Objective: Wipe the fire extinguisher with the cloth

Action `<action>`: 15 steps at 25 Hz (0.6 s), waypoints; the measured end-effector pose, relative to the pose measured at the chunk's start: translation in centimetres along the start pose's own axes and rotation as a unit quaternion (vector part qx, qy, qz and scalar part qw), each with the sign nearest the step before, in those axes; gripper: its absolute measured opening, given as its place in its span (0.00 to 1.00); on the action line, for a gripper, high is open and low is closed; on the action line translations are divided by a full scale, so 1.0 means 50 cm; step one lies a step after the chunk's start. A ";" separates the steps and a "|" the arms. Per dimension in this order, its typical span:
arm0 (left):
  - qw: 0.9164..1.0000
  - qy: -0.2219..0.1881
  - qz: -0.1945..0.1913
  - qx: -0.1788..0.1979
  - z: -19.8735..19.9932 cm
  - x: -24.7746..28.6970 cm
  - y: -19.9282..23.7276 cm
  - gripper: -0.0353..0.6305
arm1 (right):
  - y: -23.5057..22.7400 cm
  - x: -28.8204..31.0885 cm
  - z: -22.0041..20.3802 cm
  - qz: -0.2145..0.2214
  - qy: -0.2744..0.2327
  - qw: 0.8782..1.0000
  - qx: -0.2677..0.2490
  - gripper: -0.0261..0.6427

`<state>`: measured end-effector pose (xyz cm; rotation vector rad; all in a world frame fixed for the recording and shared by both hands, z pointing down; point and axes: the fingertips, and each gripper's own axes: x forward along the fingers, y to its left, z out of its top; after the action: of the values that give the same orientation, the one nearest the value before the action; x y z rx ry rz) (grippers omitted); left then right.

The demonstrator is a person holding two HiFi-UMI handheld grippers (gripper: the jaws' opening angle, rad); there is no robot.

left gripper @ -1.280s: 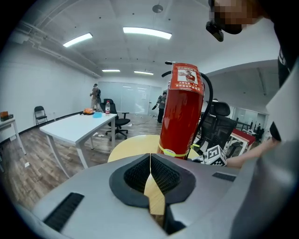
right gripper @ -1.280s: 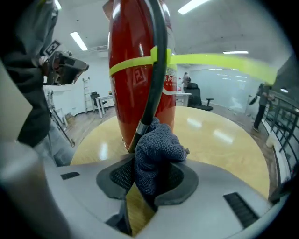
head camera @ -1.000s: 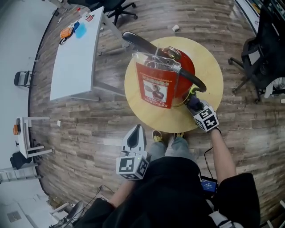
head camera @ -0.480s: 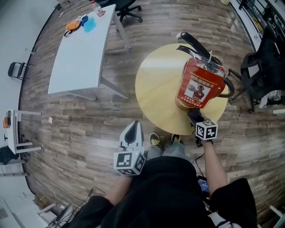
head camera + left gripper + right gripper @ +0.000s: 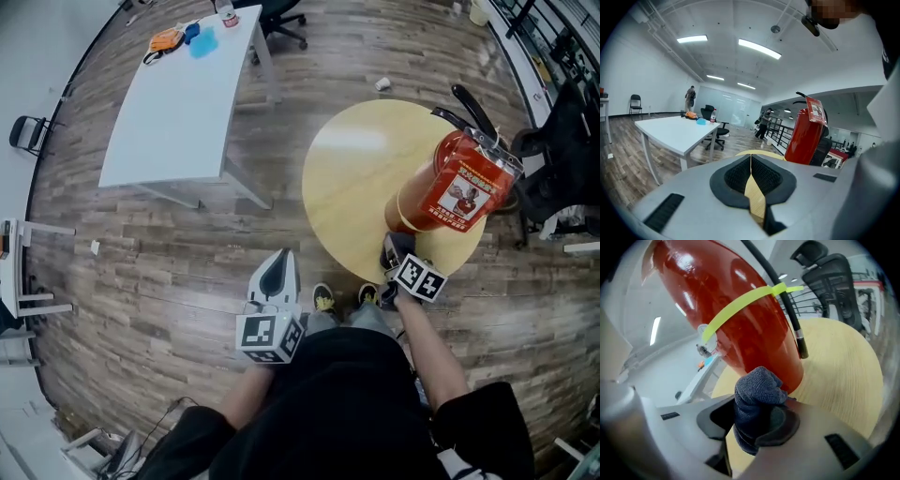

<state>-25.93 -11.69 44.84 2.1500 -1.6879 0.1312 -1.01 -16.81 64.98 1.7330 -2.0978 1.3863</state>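
A red fire extinguisher (image 5: 448,195) with a black hose and a label stands on the right part of the round wooden table (image 5: 354,178). My right gripper (image 5: 395,247) is at the table's near edge, by the extinguisher's base, shut on a dark grey-blue cloth (image 5: 757,386). In the right gripper view the cloth bulges out of the right gripper (image 5: 754,419) and sits against the lower red body of the extinguisher (image 5: 726,319), below a yellow band (image 5: 740,305). My left gripper (image 5: 278,266) hangs over the floor left of the table, shut with nothing in it (image 5: 751,161).
A long white table (image 5: 173,98) with small orange and blue items stands at the back left. Black office chairs (image 5: 553,159) crowd the right side, close to the round table. The person's feet (image 5: 328,298) are at the table's near edge. Wooden floor lies all round.
The head view has swung, so the extinguisher now shows farther right and smaller. The right gripper with the cloth has come down from the extinguisher's side toward its base. The left gripper has barely moved.
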 end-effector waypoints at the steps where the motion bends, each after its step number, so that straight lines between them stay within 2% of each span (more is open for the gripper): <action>1: 1.000 -0.003 -0.001 -0.002 0.003 -0.003 0.010 0.09 | 0.010 0.004 0.007 -0.002 -0.020 0.999 0.046 0.23; 2: 1.000 -0.007 0.000 -0.004 0.005 -0.009 0.021 0.09 | 0.021 0.008 0.013 0.002 -0.043 0.994 0.103 0.23; 3: 1.000 -0.010 0.000 -0.006 0.007 -0.015 0.032 0.09 | 0.031 0.010 0.020 0.010 -0.070 0.984 0.165 0.23; 6: 1.000 -0.017 0.001 -0.010 0.009 -0.033 0.064 0.09 | 0.055 0.019 0.041 0.048 -0.154 0.931 0.328 0.23; 7: 1.000 -0.017 0.001 -0.010 0.009 -0.037 0.075 0.09 | 0.062 0.024 0.046 0.055 -0.174 0.916 0.356 0.23; 8: 1.000 -0.016 0.001 -0.011 0.008 -0.041 0.084 0.09 | 0.066 0.030 0.048 0.056 -0.191 0.906 0.373 0.23; 13: 1.000 -0.011 -0.004 -0.011 0.011 -0.052 0.111 0.09 | 0.066 0.096 0.056 0.036 -0.241 0.868 0.433 0.23; 15: 1.000 -0.011 -0.005 -0.011 0.014 -0.056 0.118 0.09 | 0.072 0.105 0.070 0.031 -0.265 0.841 0.470 0.23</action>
<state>-32.39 -10.52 44.83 2.1525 -1.6820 0.0865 -4.23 -23.26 63.87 2.6503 -1.7469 2.4667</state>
